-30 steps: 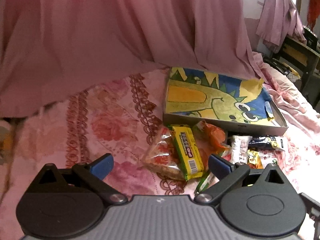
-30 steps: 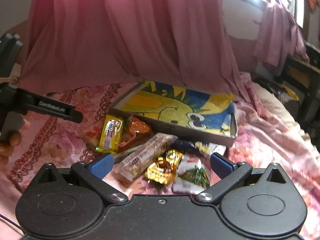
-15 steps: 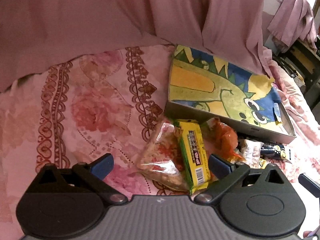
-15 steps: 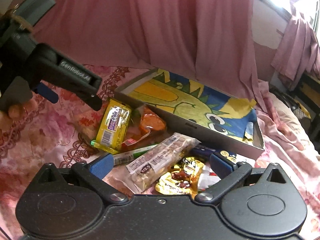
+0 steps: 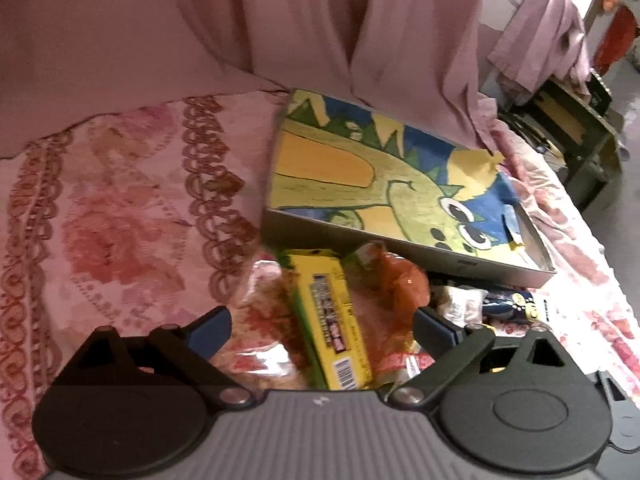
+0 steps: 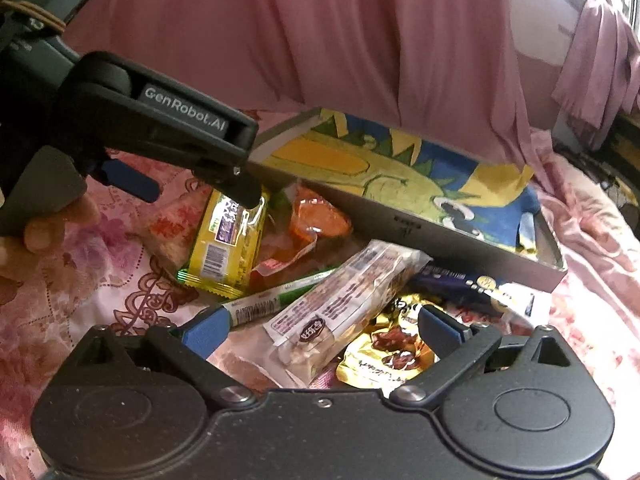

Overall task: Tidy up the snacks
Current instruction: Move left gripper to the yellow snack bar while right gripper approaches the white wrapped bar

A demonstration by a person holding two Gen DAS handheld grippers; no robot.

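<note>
Pink curtains [image 5: 248, 20] hung behind the flowered bedspread [image 5: 120, 216] where I was working. Against them lay the shallow tray [image 6: 404, 222] with its dinosaur picture, nothing in it. The snacks sat heaped on the bedspread just in front of the tray. My left gripper [image 5: 320, 326] stood wide, having just closed a little, with the yellow packet [image 5: 334, 320] lying between its blue fingers, apparently untouched, on a clear bag of crackers [image 5: 260, 320] beside an orange pouch [image 5: 404, 280]. My right gripper [image 6: 324, 330] also stood wide and held nothing, poised over the long nut bar [image 6: 344, 300] and the gold pouch [image 6: 388, 356].
</note>
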